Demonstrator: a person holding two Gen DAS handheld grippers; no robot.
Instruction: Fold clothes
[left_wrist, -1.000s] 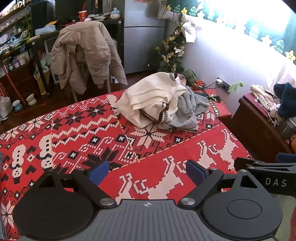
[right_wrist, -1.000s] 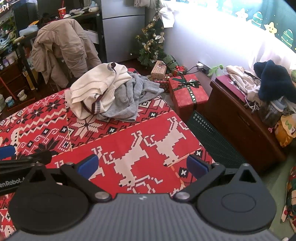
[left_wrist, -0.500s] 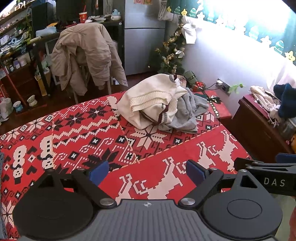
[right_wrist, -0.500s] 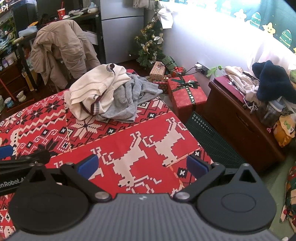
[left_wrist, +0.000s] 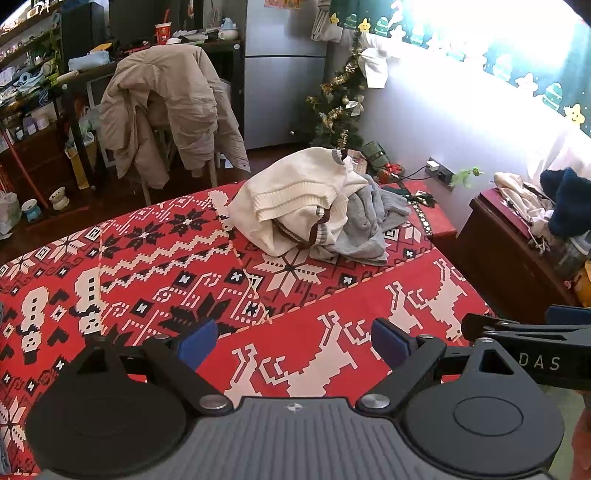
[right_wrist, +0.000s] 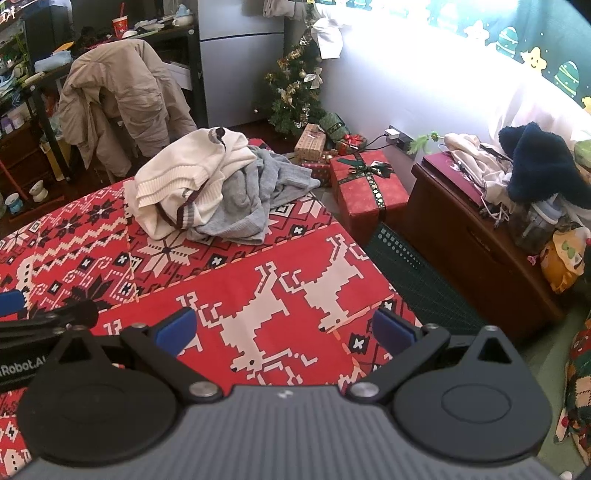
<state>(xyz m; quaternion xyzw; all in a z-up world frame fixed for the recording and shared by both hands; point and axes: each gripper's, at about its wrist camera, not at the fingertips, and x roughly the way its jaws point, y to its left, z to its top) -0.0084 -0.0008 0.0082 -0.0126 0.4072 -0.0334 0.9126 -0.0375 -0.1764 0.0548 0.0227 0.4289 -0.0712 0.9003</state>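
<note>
1. the left hand-held gripper (left_wrist: 291, 341) hovers over the near part of the tabletop (left_wrist: 332, 332), its blue-padded fingers (left_wrist: 197, 339) spread wide with nothing between them.
2. the right hand-held gripper (right_wrist: 282, 328) hangs just beside it on the right, also spread wide and empty — below its jaws lies the white reindeer pattern of the red christmas tablecloth (right_wrist: 266, 295).
3. in the left wrist view the right tool's black arm shows at the right edge; in the right wrist view the left tool's arm shows at the left edge.
4. the clothes sit in a crumpled heap at the far side of the tabletop, well apart from both tools: a cream knit sweater (left_wrist: 295, 195) with brown and grey trim lies on top and to the left.
5. a grey garment (left_wrist: 365, 225) is bunched under and to the right of the sweater, touching it, one end trailing toward the far right table edge (right_wrist: 291, 177).
6. behind the tabletop a beige jacket (left_wrist: 166, 107) is draped over a chair.
7. a small decorated christmas tree (right_wrist: 295, 96) stands by the grey refrigerator (right_wrist: 236, 62), with wrapped presents at its foot — the largest a red gift box (right_wrist: 369, 184) with a dark ribbon.
8. to the right stands a dark wooden cabinet (right_wrist: 472, 240) with a navy fluffy item (right_wrist: 535, 162) and pale cloths piled on it.
</note>
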